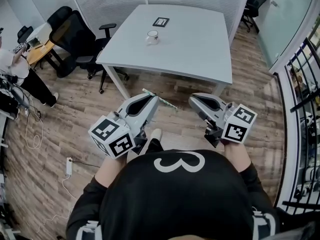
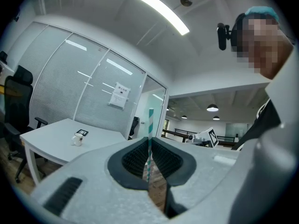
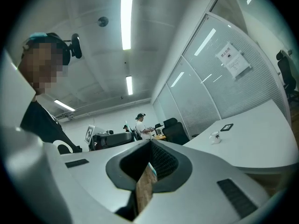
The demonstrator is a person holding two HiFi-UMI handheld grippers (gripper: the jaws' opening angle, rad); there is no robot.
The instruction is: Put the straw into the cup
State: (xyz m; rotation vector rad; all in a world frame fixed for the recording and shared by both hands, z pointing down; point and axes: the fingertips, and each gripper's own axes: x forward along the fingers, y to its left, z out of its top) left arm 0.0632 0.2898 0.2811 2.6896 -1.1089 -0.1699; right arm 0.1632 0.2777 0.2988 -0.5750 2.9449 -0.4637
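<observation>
Straw [image 2: 149, 122] gripped by left hand-held gripper [image 2: 149, 142], plain in its own view; right hand-held gripper [image 3: 150, 143] clenched, empty.

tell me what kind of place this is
Probably an office meeting area: a white table stands on wood flooring, black swivel chairs sit to one side of it, and frosted glass partition walls close off the space behind.

A white "3" [image 1: 179, 162] shows on the person's black top [image 1: 150, 204].
</observation>
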